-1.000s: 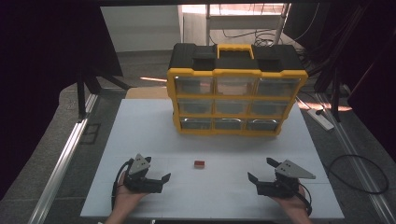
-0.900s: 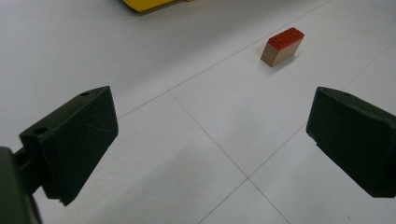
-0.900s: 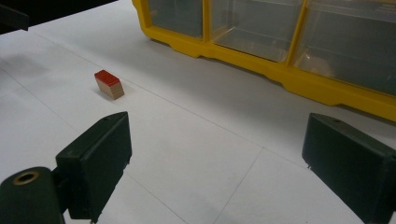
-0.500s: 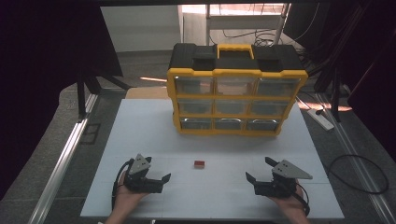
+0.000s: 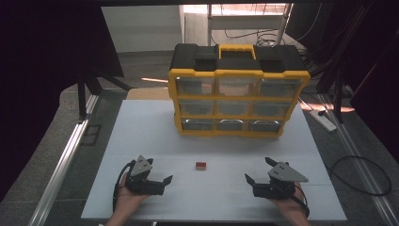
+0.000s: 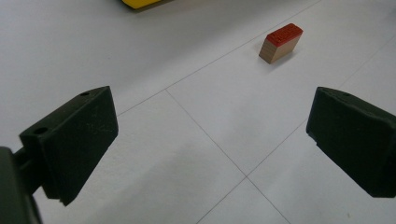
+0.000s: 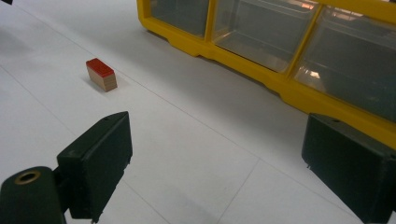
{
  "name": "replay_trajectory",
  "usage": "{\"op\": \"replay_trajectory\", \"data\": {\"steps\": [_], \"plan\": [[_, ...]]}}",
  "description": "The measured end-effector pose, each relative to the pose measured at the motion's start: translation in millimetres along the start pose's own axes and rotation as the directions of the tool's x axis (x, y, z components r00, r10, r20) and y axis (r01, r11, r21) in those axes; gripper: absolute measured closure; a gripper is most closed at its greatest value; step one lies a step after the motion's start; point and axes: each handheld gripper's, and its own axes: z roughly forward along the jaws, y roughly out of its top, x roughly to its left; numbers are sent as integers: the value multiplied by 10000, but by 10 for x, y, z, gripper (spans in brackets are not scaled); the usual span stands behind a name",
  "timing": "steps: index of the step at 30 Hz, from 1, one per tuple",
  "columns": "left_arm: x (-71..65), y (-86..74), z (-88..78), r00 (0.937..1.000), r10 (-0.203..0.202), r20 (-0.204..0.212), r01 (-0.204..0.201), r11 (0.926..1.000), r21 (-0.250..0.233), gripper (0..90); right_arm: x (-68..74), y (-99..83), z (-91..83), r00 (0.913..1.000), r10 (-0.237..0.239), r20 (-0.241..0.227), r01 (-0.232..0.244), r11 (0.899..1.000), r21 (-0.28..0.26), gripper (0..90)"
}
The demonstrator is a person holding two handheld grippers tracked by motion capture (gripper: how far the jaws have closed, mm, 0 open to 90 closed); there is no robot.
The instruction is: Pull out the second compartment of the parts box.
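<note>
One red-topped wooden block [image 5: 201, 165] on white counter [image 5: 141, 127]. One yellow organizer [image 5: 237, 96], nine drawers. Left tongs [image 5: 163, 182], right tongs [image 5: 250, 181]: both wide open, empty.

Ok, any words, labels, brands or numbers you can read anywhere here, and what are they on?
No text can be read.
Small block: its red top has raised marks that may be lettering, too blurred to read.
Yellow drawer cabinet: no label or brand legible on its frame, black top or clear drawers.
Left gripper and right gripper: no markings visible.
White table: only thin seam lines.
</note>
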Motion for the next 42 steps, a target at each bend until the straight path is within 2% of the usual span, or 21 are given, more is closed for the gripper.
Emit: {"op": "replay_trajectory", "data": {"steps": [9, 19, 22, 27, 36, 42], "plan": [[3, 0, 6, 10000, 12, 28, -12, 10000, 22, 22, 52, 20, 20, 9975, -684, 199, 682, 9976, 109, 96], [5, 1, 14, 10000, 62, 38, -62, 10000, 69, 22, 105, 51, 28, 9873, -1506, 509, 1497, 9885, 205, 99], [4, 1, 14, 10000, 65, 42, -66, 9999, 75, 22, 127, 63, 28, 9806, -1850, 648, 1836, 9827, 259, 99], [8, 0, 21, 10000, 86, 47, -86, 9999, 140, 22, 140, 75, 29, 9756, -2052, 779, 2035, 9786, 292, 103], [6, 0, 26, 9999, 89, 59, -89, 9998, 153, 22, 210, 98, 35, 9411, -3192, 1112, 3162, 9477, 437, 103], [7, 0, 28, 9999, 85, 67, -86, 9998, 164, 21, 242, 96, 45, 9219, -3664, 1260, 3625, 9304, 537, 107]]}}
